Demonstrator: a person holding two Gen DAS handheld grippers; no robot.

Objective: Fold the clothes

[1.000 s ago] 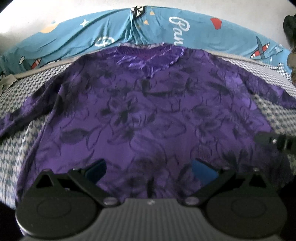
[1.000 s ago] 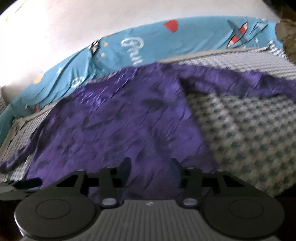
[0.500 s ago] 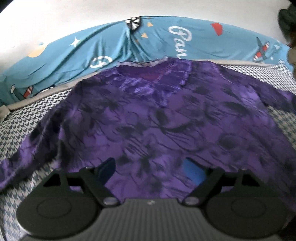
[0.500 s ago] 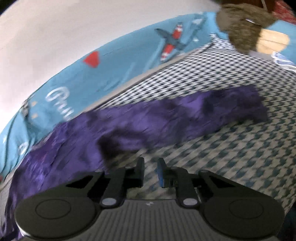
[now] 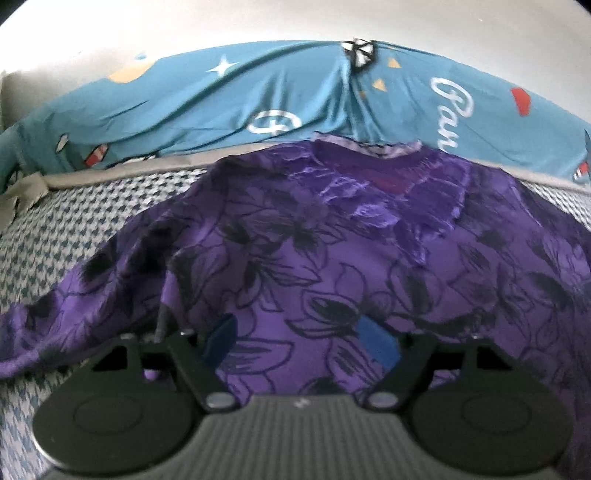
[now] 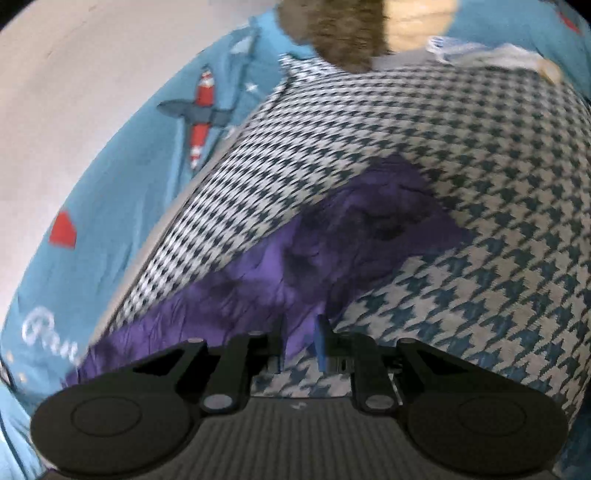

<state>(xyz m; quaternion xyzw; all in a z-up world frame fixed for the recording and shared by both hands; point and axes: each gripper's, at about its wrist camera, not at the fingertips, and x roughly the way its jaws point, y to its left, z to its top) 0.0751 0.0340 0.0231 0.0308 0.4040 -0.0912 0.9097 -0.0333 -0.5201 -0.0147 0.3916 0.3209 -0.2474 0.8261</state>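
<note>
Purple blouse spread on the bed

Blouse (image 5: 314, 266), purple with dark flowers, lies flat on the houndstooth bedcover (image 5: 74, 236), neckline toward the blue printed sheet (image 5: 258, 96) by the wall. Left hand-held gripper (image 5: 299, 341) hangs over its body near one armpit, jaws spread and closing, nothing pinched. Right hand-held gripper (image 6: 300, 345) sits over the sleeve (image 6: 332, 251), jaws narrowed to a slim gap; whether they pinch the cloth, I cannot tell.

A houndstooth-covered bed (image 5: 92, 218) meets a blue patterned sheet (image 5: 280, 92) below a pale wall (image 5: 295, 22).
</note>
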